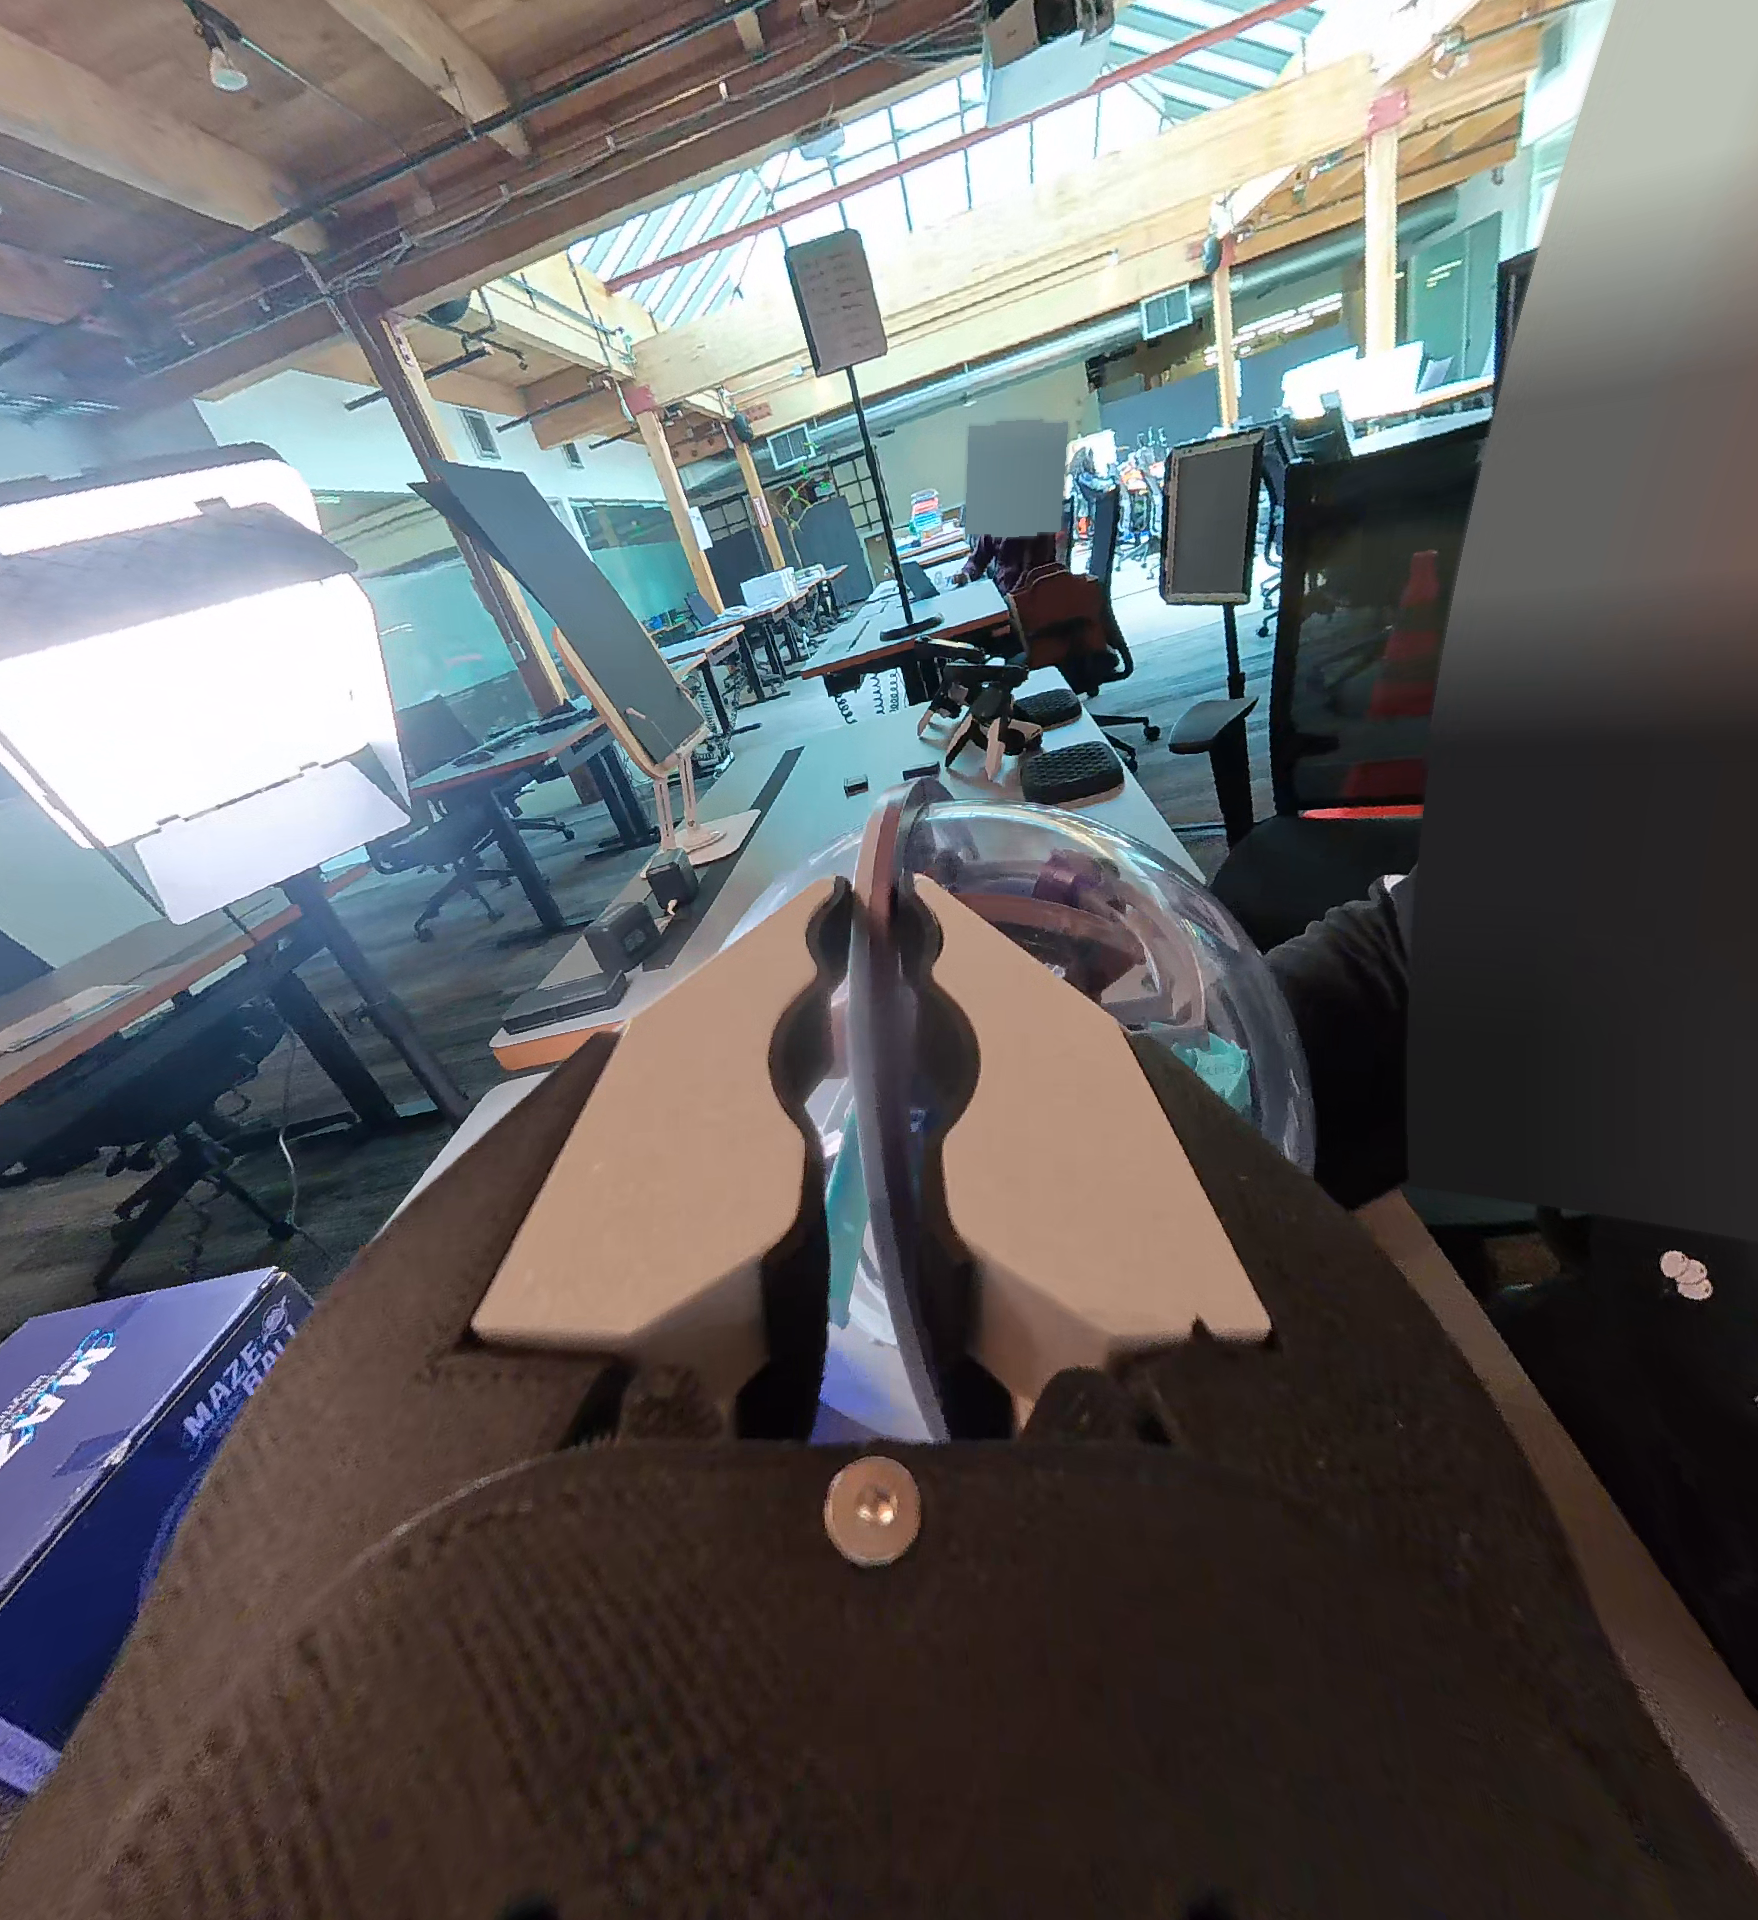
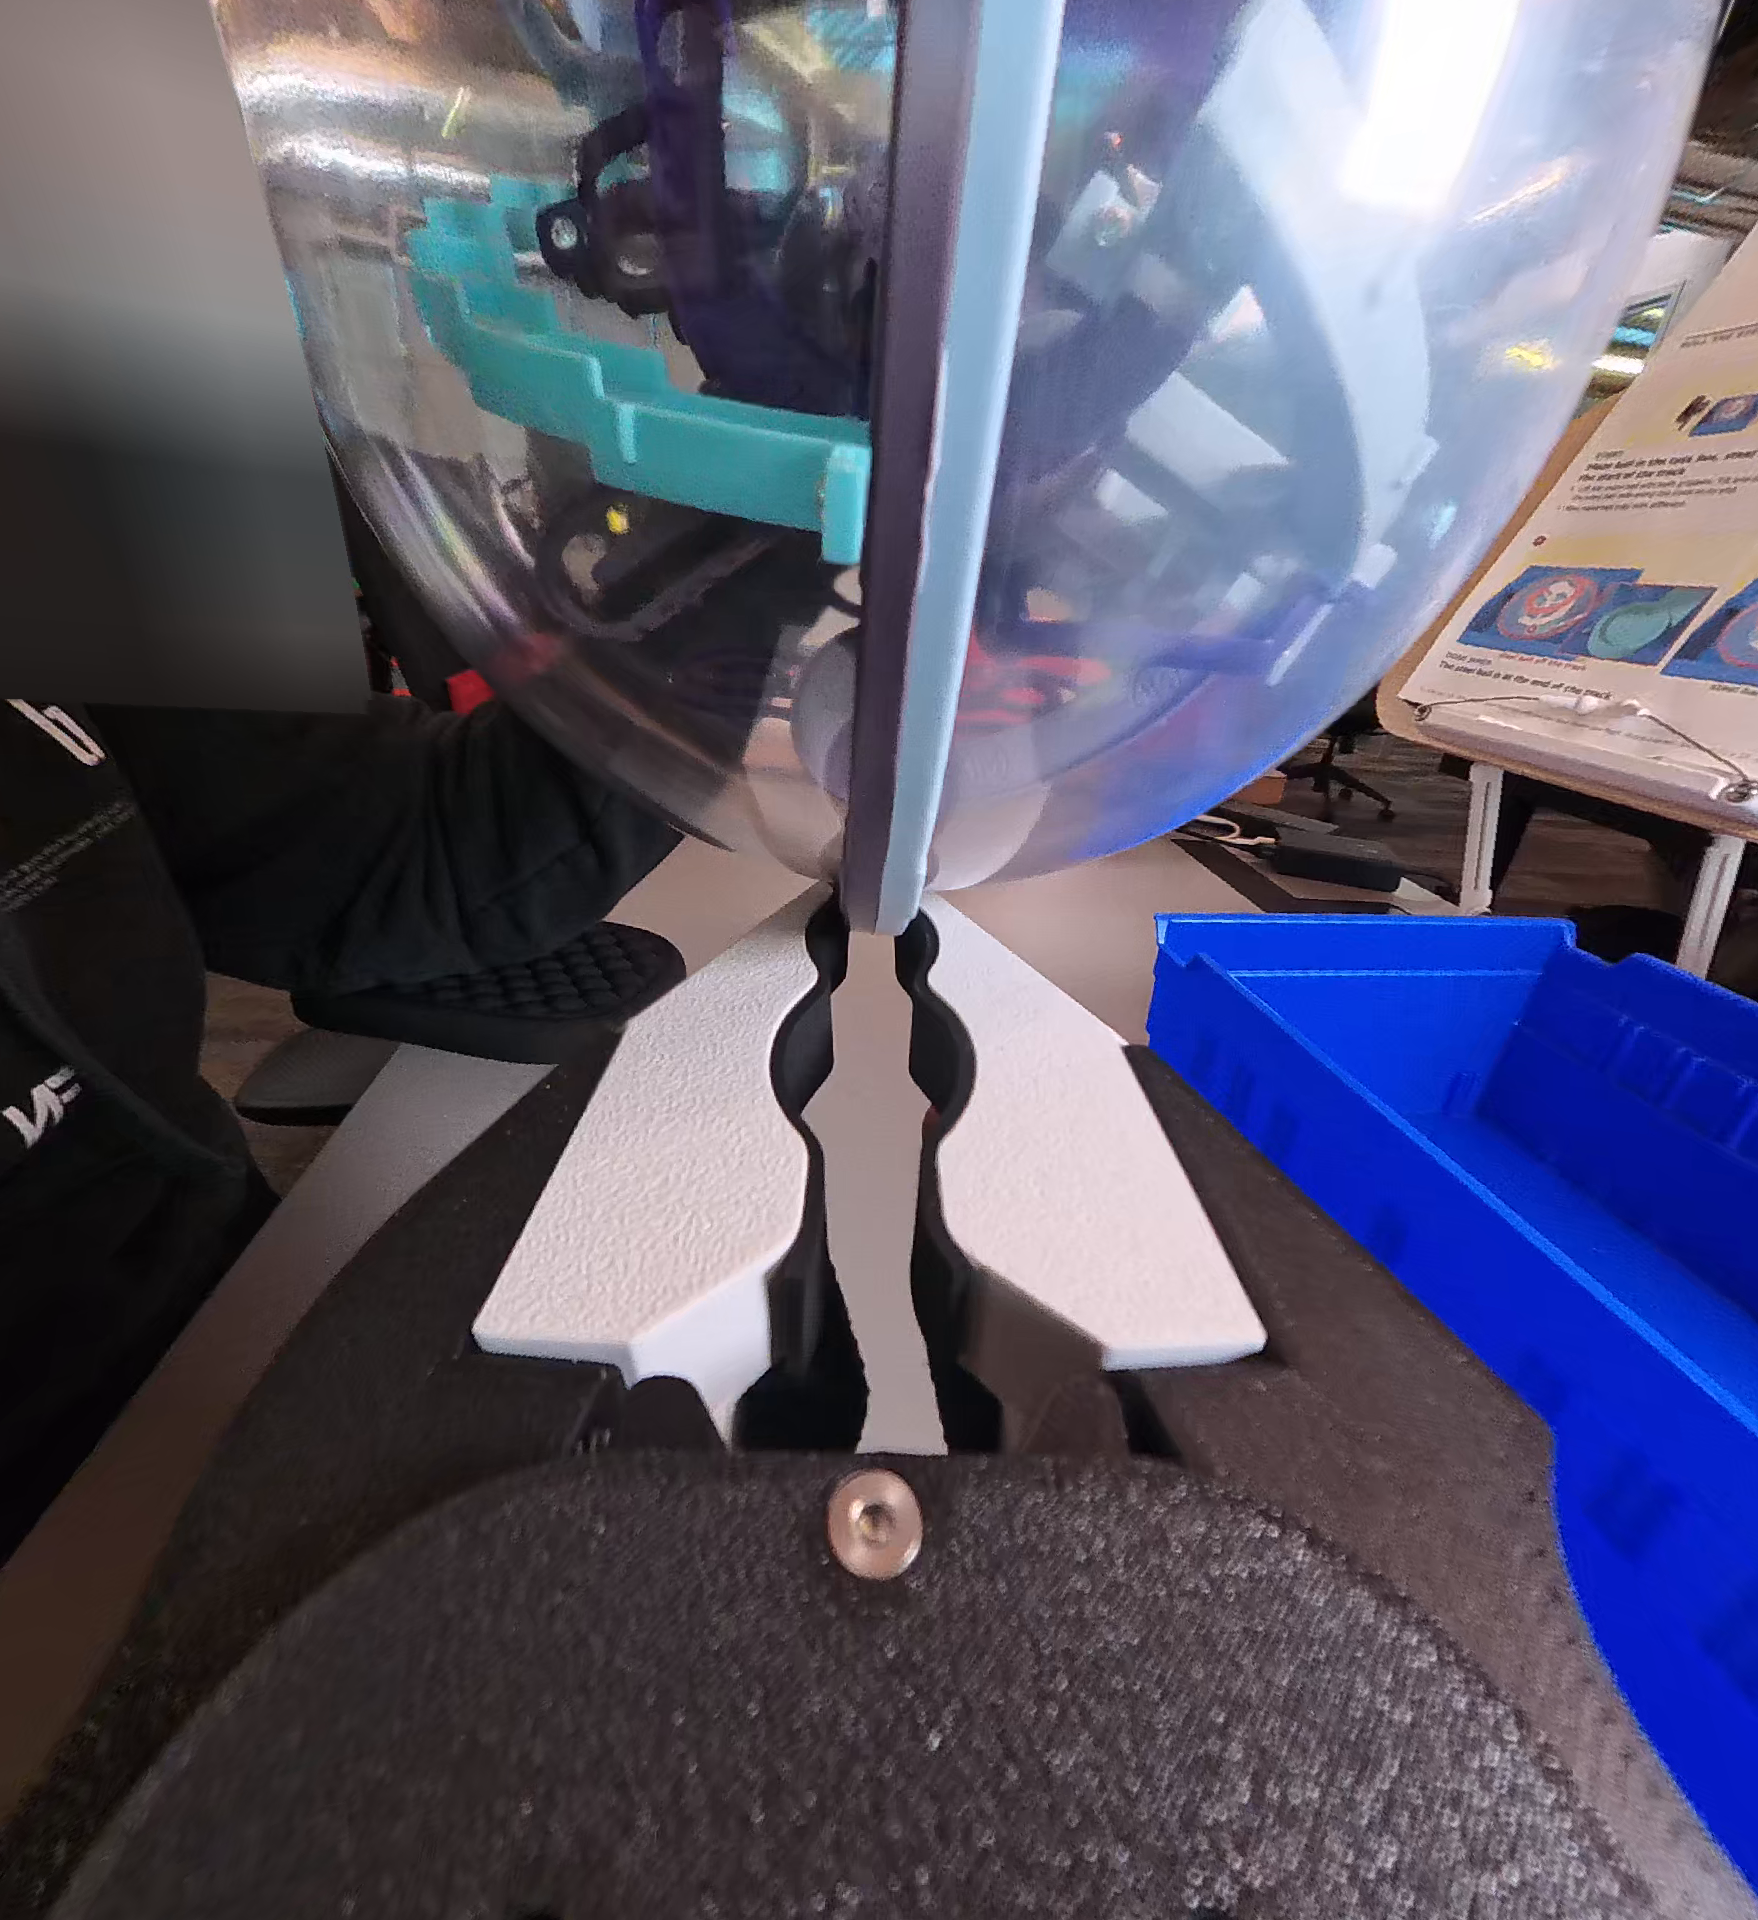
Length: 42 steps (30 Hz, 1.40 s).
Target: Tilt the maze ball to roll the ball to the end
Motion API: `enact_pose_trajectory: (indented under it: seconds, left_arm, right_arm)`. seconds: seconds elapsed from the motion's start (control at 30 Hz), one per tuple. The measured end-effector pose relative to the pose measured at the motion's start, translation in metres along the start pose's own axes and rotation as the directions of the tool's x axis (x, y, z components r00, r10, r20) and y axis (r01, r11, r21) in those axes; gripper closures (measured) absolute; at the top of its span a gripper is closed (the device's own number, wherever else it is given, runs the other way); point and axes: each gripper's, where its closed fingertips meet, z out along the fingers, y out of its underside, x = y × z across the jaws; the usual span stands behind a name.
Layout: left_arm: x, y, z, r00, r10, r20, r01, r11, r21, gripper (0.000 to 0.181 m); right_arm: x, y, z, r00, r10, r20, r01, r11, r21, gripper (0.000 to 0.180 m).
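Note:
The maze ball (image 1: 1114, 935) is a clear plastic sphere with teal, purple and white tracks inside and a flat ring around its middle. In the left wrist view my left gripper (image 1: 875, 894) is shut on that ring, which runs deep between the jaws. In the right wrist view the maze ball (image 2: 1270, 416) fills the top, held up off the table. My right gripper (image 2: 875, 920) pinches the ring's (image 2: 968, 520) lower edge with its tips. I cannot make out the small ball inside.
A blue bin (image 2: 1581, 1143) sits on the table right of my right gripper, with an instruction sheet (image 2: 1685, 468) on a stand behind it. A blue box (image 1: 75, 1507) lies left of my left gripper and a black box (image 1: 1737, 1455) right. A person in dark clothing (image 2: 387, 831) is close.

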Motion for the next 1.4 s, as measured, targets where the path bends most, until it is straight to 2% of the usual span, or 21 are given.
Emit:
enact_pose_trajectory:
  seconds: [0.4, 0.6, 0.87, 1.13, 1.4]
  left_arm:
    - [0.001, -0.007, -0.005, 0.999, 0.034, 0.005, -0.034, 0.999, 0.013, 0.173]
    - [-0.001, -0.013, -0.006, 0.999, 0.039, 0.024, -0.039, 0.999, 0.009, 0.173]
    - [-0.014, -0.042, 0.001, 1.000, -0.018, -0.007, 0.017, 0.999, -0.040, 0.173]
    - [-0.023, -0.057, 0.009, 0.995, 0.072, 0.067, -0.062, 0.990, -0.130, 0.174]
    - [-0.030, -0.061, 0.019, 0.993, 0.074, 0.088, -0.055, 0.978, -0.203, 0.173]
  right_arm:
    - [0.003, -0.005, 0.006, 0.998, -0.060, -0.030, 0.060, 0.998, 0.004, 0.174]
    - [0.007, -0.012, 0.009, 0.999, -0.035, -0.019, 0.036, 0.999, 0.017, 0.174]
    - [0.009, -0.041, 0.020, 0.998, 0.010, 0.054, -0.014, 0.997, 0.073, 0.174]
    - [0.007, -0.059, 0.026, 0.989, 0.058, 0.137, -0.075, 0.989, 0.127, 0.174]
    - [0.008, -0.065, 0.026, 0.981, 0.094, 0.171, -0.123, 0.979, 0.164, 0.174]
